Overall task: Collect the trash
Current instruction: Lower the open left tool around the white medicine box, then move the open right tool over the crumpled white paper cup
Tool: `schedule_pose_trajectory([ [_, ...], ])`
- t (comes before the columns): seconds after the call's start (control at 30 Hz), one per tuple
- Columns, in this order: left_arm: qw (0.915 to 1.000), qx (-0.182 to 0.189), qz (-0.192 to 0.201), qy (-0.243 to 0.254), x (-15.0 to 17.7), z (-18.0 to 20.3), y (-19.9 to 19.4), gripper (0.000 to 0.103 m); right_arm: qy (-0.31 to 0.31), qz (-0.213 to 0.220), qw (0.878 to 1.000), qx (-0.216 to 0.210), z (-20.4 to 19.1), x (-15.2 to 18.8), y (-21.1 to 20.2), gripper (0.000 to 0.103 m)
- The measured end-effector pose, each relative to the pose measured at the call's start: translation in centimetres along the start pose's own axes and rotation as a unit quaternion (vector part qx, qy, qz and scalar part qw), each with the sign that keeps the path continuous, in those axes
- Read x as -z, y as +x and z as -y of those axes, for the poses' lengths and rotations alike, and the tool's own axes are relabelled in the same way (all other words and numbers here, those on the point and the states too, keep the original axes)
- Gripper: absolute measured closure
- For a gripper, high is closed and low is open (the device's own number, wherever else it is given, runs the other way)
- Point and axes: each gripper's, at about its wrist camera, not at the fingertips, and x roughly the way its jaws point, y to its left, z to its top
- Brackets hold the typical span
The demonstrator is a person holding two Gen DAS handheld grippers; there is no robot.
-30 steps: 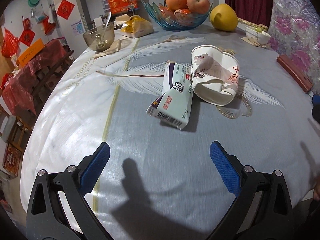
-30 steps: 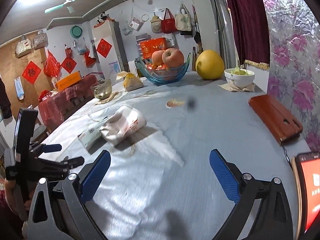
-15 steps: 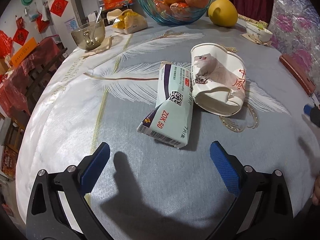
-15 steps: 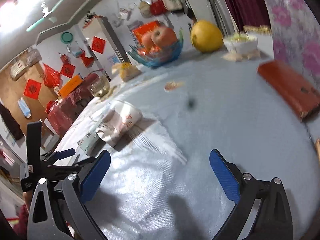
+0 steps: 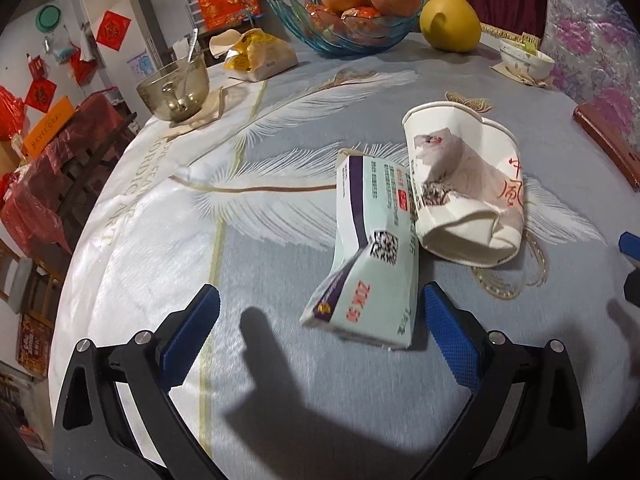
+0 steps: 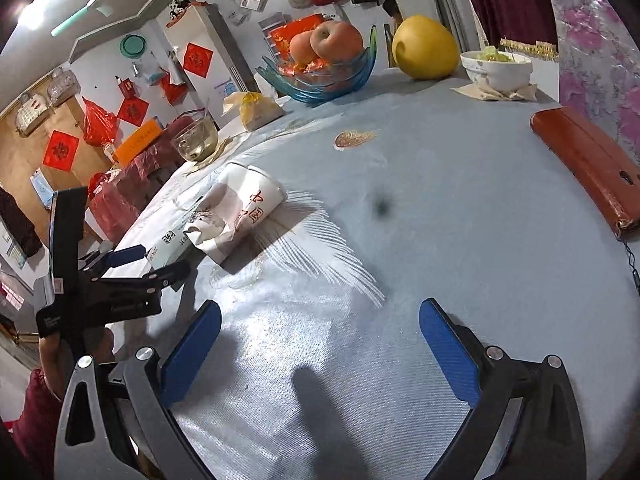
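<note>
A crumpled white and purple medicine box point(image 5: 370, 256) lies on the grey feather-print tablecloth point(image 5: 280, 380). A crushed white paper cup point(image 5: 464, 192) lies on its side, touching the box's right edge. My left gripper point(image 5: 318, 316) is open and empty, and the box's near end sits between its blue fingertips, close to the right one. My right gripper point(image 6: 320, 328) is open and empty over bare cloth. In the right wrist view the cup point(image 6: 240, 210), the box point(image 6: 170, 244) and the left gripper point(image 6: 156, 262) lie at the left.
At the table's far side stand a blue glass fruit bowl point(image 5: 348, 28), a yellow pomelo point(image 5: 450, 22), a glass bowl with a spoon point(image 5: 174, 86), a yellow snack bag point(image 5: 256, 54) and a small white bowl point(image 5: 526, 60). A red wallet point(image 6: 584, 168) lies at the right edge.
My left gripper has moved forward to the box, whose near end now sits between the fingers. My right gripper has swung and tilted, staying open over bare cloth.
</note>
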Motion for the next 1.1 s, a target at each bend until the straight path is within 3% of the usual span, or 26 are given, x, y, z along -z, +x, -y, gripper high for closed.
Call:
schedule_pose_trajectory([
  [0.3, 0.9998, 0.014, -0.004, -0.009, -1.8, -0.7, 1.7, 0.006, -0.009, -0.006, 1.000, 0.004, -0.2, -0.2, 0.2, 0.004],
  [0.77, 0.9929, -0.055, -0.015, -0.105, -2.3, -6.9, 3.0, 0.006, -0.026, -0.014, 0.999, 0.024, -0.7, -0.3, 0.5, 0.004],
  [0.8, 0.9916, -0.055, -0.021, -0.115, -2.2, -7.6, 3.2, 0.006, -0.027, -0.015, 0.999, 0.025, -0.7, -0.3, 0.5, 0.004],
  [0.87, 0.9887, -0.017, -0.025, -0.147, -1.9, -9.0, 3.5, 0.006, -0.030, -0.017, 0.999, 0.030, -0.9, -0.4, 0.6, 0.004],
  [1.03, 0.9889, -0.026, -0.025, -0.144, -1.9, -8.4, 3.1, 0.006, -0.039, -0.026, 0.997, 0.064, -1.7, -0.5, 1.2, 0.005],
  [1.1, 0.9890, -0.017, -0.022, -0.145, -1.7, -8.6, 2.7, 0.006, -0.014, -0.021, 0.998, 0.050, -2.1, -1.0, 1.3, 0.005],
])
